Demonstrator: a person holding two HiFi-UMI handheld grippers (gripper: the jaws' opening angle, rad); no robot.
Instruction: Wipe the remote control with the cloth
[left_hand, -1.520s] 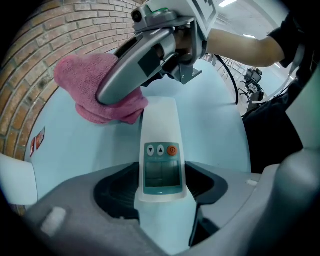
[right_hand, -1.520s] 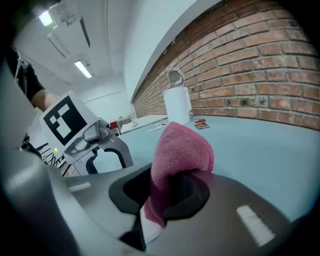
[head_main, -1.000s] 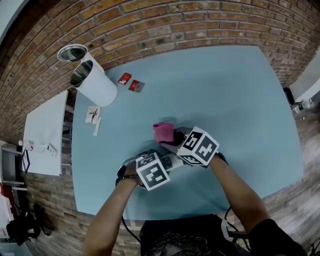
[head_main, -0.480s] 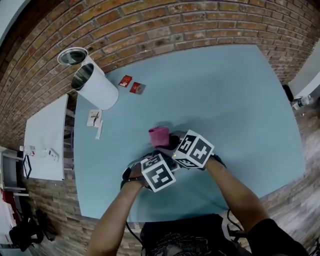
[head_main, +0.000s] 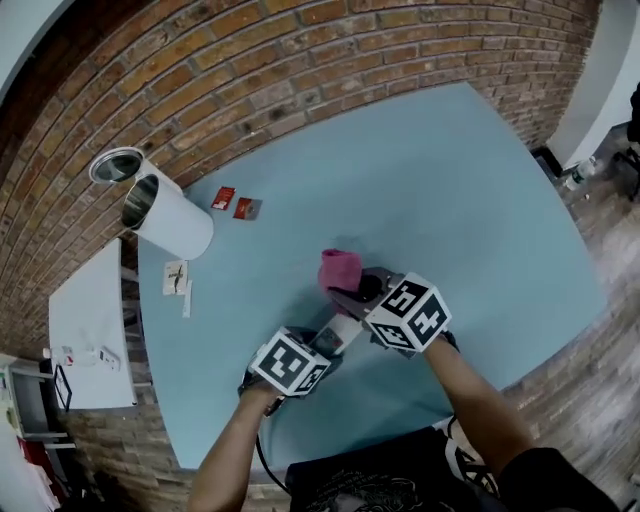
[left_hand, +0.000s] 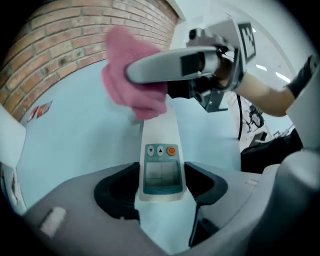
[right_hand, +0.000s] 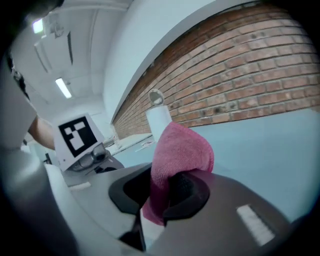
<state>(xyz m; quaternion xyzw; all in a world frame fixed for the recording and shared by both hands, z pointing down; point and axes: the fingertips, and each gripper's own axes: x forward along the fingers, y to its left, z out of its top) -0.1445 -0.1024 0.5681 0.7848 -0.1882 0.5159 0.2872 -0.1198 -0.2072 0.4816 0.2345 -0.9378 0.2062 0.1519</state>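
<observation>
A white remote control (head_main: 340, 328) with a small screen and an orange button is clamped between the jaws of my left gripper (head_main: 322, 345), low over the light blue table (head_main: 450, 180). In the left gripper view the remote (left_hand: 161, 165) runs away from the jaws to the pink cloth (left_hand: 132, 82) at its far end. My right gripper (head_main: 352, 287) is shut on that cloth (head_main: 340, 268) and holds it against the remote's far end. In the right gripper view the cloth (right_hand: 180, 150) bulges out between the two dark pads (right_hand: 187, 192).
A white cylinder container (head_main: 170, 215) lies at the table's far left corner, a metal ring (head_main: 115, 165) beside it. Two red packets (head_main: 235, 203) and some cards (head_main: 178, 280) lie near it. A white side table (head_main: 90, 320) stands to the left; a brick wall runs behind.
The right gripper with the cloth has drawn a little away from the left gripper and lifted slightly. The left gripper has rolled in place with the remote. The head view has swung.
</observation>
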